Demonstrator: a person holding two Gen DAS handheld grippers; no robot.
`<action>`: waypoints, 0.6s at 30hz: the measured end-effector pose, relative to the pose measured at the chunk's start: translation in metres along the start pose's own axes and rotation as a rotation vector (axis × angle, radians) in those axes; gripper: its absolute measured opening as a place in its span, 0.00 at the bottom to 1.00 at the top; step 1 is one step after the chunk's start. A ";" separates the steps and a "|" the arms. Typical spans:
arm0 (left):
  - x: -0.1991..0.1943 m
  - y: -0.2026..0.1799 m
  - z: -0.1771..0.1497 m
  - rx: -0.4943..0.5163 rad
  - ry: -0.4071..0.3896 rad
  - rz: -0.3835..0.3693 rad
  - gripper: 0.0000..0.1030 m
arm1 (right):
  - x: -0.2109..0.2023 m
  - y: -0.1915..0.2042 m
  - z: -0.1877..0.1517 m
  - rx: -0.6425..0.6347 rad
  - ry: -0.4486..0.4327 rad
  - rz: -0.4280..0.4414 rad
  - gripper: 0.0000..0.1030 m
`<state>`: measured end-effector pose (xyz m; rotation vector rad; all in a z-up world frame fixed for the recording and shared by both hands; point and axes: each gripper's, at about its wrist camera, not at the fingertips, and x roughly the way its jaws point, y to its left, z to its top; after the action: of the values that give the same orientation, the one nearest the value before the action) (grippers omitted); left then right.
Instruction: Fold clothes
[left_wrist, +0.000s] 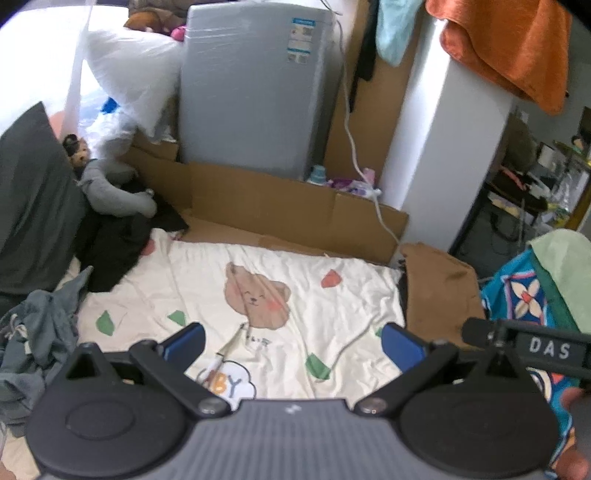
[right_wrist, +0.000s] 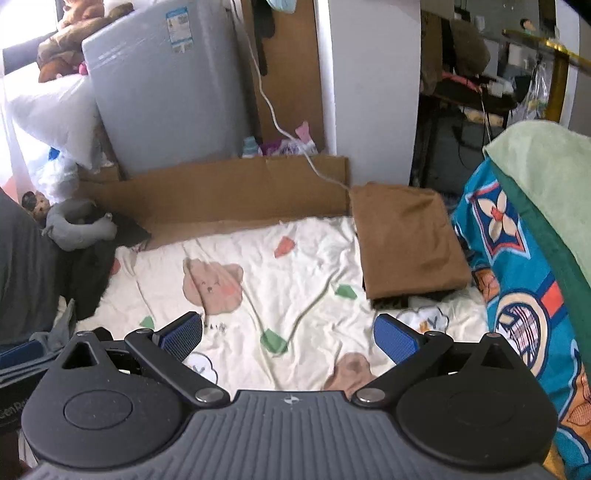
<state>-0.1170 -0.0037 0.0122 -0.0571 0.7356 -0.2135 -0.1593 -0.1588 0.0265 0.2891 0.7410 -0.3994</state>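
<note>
left gripper (left_wrist: 291, 341) hovering agape, empty, over sheet (left_wrist: 207, 280) | right gripper (right_wrist: 288, 336) hovering agape, empty | brown cloth (right_wrist: 406, 240) lying folded beyond right jaw

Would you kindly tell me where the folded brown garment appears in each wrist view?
Left wrist view: the folded brown garment lies right of centre, at the cream bear sheet's right edge.
Right wrist view: the garment lies upper right of centre, beside the blue patterned blanket.
Shared landmark: the grey appliance behind the cardboard.
</note>
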 end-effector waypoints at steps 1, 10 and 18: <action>-0.001 0.002 0.000 -0.011 -0.006 0.014 1.00 | 0.001 0.001 0.000 -0.003 0.000 -0.002 0.99; 0.006 0.004 0.005 0.037 0.036 0.134 1.00 | 0.030 0.003 0.014 -0.077 0.077 0.014 0.99; 0.019 -0.003 0.009 0.097 0.076 0.211 1.00 | 0.040 0.010 0.009 -0.110 0.131 0.022 0.99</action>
<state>-0.0979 -0.0108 0.0072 0.1213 0.8000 -0.0495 -0.1228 -0.1633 0.0065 0.2212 0.8847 -0.3196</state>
